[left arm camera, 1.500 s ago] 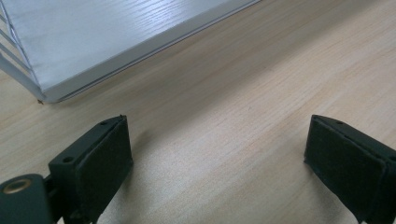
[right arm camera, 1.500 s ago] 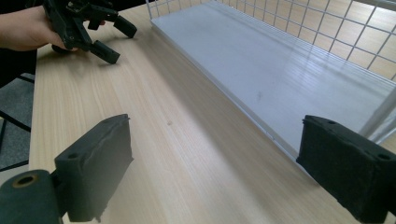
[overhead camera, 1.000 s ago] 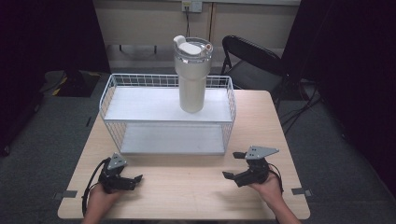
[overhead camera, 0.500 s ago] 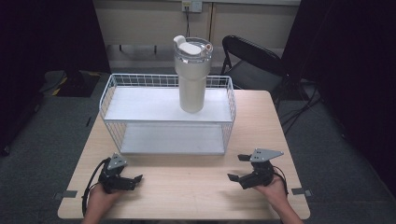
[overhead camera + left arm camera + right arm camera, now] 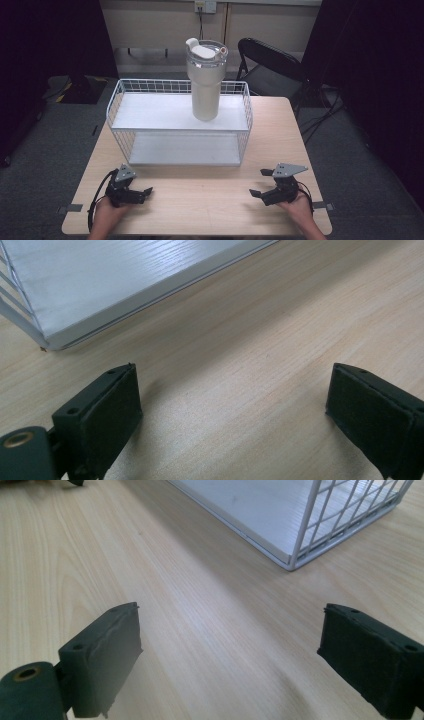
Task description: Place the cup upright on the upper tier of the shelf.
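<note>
**Both grippers low on the table, jaws apart, rack and tumbler untouched**

At the near left corner of the wooden table point(image 5: 200, 195), the left gripper point(image 5: 143, 192) lay low in the person's left hand point(image 5: 106, 214), its jaws spread wide with only bare tabletop between them. In the left gripper view, the near corner of the white wire rack point(image 5: 75, 295) sat just beyond the jaws, apart from them.

In the middle of the table stood that rack, its upper shelf bearing a tall cream tumbler point(image 5: 205, 82), upright, with a clear lid; it stood right of the shelf's centre, well away from both grippers.

At the near right, the right gripper point(image 5: 261, 183) rested in the right hand point(image 5: 299, 206), its jaws likewise wide apart and holding nothing; whether it touched the table was hard to tell. Its own view showed the rack's other near corner ahead.
</note>
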A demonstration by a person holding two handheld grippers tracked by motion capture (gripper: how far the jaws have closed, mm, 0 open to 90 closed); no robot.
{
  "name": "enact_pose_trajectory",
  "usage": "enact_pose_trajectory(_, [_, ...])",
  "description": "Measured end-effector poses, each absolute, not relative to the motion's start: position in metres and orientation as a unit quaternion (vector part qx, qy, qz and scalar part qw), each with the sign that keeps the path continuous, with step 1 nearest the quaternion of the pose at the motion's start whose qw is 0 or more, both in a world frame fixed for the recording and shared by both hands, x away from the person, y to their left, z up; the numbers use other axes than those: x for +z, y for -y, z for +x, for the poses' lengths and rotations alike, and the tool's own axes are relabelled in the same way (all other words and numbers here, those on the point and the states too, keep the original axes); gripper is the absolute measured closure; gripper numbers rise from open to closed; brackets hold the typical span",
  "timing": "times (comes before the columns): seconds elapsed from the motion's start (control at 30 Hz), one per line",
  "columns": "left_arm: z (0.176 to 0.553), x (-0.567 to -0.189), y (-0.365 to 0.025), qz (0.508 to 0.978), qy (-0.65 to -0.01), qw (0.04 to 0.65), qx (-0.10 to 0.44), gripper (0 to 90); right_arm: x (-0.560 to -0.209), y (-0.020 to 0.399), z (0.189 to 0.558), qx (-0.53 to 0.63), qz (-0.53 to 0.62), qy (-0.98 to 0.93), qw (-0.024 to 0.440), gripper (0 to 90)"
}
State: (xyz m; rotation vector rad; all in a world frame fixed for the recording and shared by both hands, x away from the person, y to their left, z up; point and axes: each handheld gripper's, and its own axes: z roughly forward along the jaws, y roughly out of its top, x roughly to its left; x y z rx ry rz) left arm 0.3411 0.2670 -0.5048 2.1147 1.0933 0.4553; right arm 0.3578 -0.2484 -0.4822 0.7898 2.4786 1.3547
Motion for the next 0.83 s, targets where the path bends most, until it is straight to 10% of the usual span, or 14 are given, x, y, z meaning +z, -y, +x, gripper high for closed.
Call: enact_pose_trajectory(0.83, [0.341, -0.505, -0.267, 0.817, -0.422, 0.351, 0.176, 6.8, -0.501, 0.259, 0.35, 0.386, 0.254, -0.877, 0.131, 8.9])
